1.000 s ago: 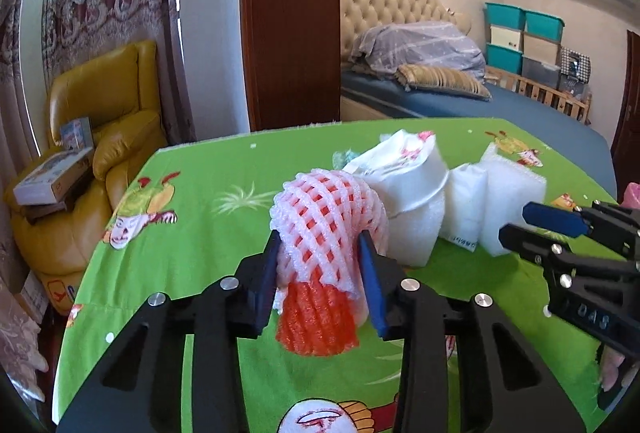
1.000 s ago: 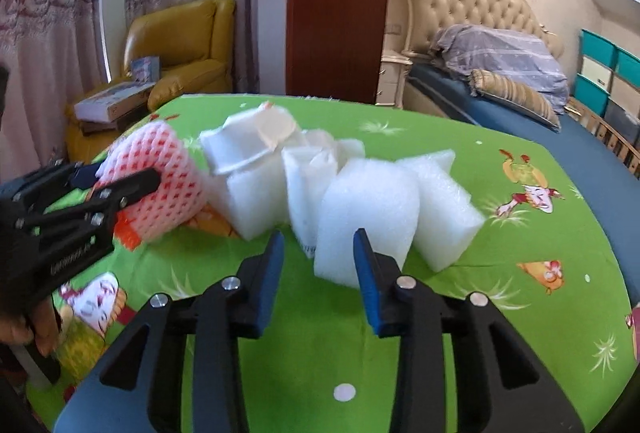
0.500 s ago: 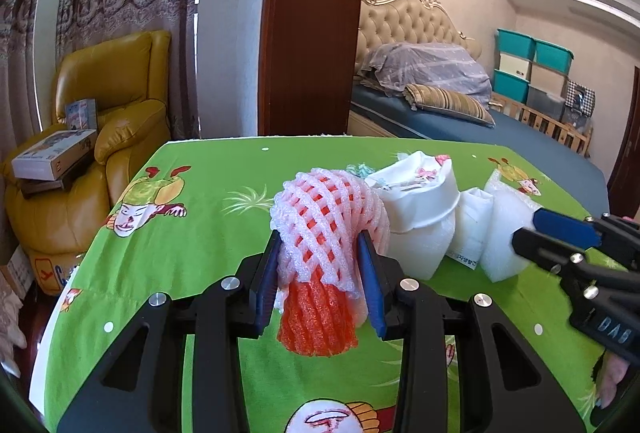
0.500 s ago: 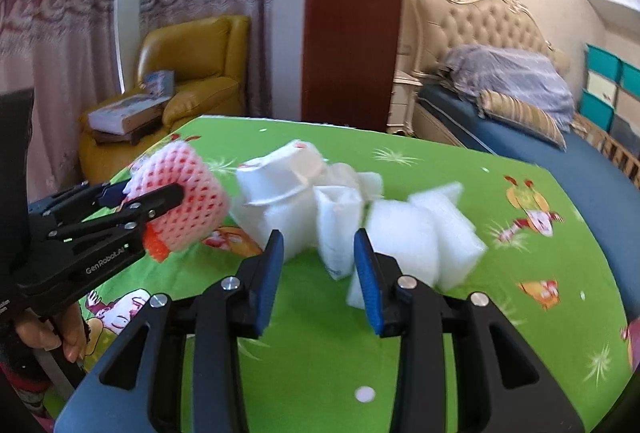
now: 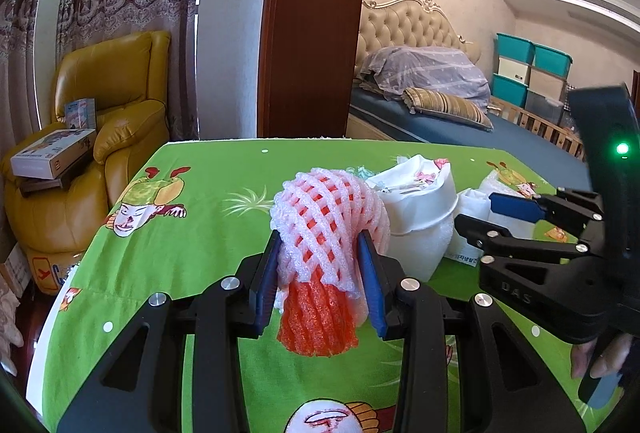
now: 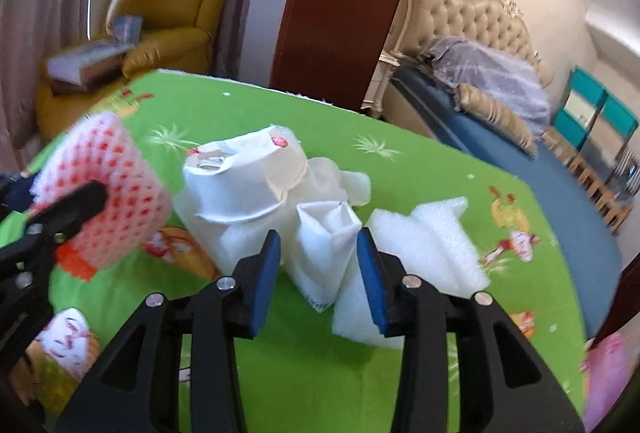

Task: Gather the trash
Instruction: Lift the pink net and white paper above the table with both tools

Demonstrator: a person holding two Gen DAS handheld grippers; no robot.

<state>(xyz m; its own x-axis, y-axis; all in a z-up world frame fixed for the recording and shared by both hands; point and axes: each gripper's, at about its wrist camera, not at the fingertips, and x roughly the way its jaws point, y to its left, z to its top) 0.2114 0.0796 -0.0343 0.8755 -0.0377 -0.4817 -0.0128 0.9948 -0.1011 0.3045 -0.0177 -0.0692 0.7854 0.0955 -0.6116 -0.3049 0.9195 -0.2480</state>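
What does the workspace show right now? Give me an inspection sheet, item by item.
Surface: table under a green cartoon-print cloth.
Job's things: pink foam fruit net over an orange one; crumpled white paper bag; small white paper pouch; white foam sheets.
Clutter: nothing seen beyond the trash.
Grippers: left tool shut on the pink foam fruit net; right tool opening, pads either side of the small white paper pouch, not pressing it.
Cables: nothing seen.
Surroundings: yellow armchair with boxes, bed, teal storage bins.
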